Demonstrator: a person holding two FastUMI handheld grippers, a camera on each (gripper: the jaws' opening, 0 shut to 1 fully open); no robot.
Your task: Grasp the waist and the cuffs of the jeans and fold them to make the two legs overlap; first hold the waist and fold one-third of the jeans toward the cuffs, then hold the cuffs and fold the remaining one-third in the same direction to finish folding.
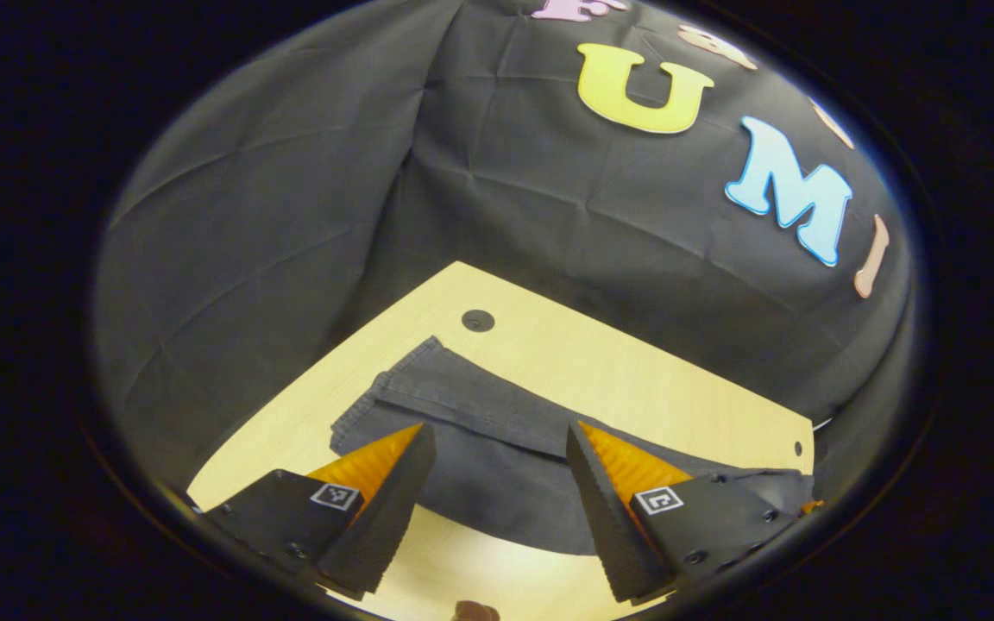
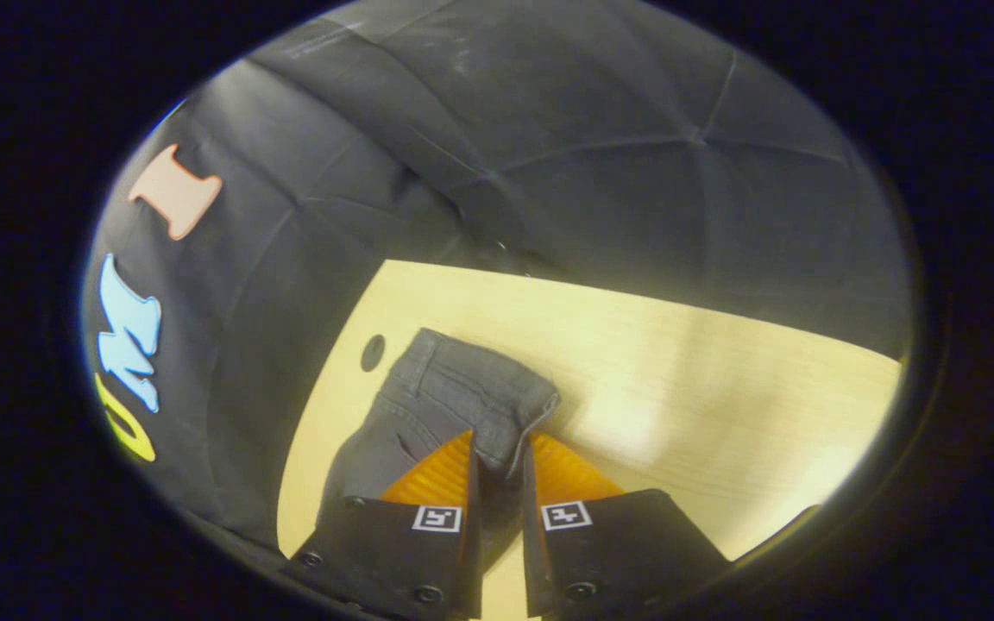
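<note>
On the pale worktop [image 1: 635,379] lie the dark jeans [image 1: 480,431], flat; the left claw [image 1: 497,504] hangs spread wide above them, while the right claw [image 2: 497,470] is pinching the jeans' waist [image 2: 506,431] edge, fingers nearly closed

Pale wooden table [image 1: 635,379] before creased black cloth wall [image 1: 290,216].

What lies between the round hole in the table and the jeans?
Nothing: in the left gripper view, bare tabletop separates the hole from the jeans. The right gripper view agrees.
</note>
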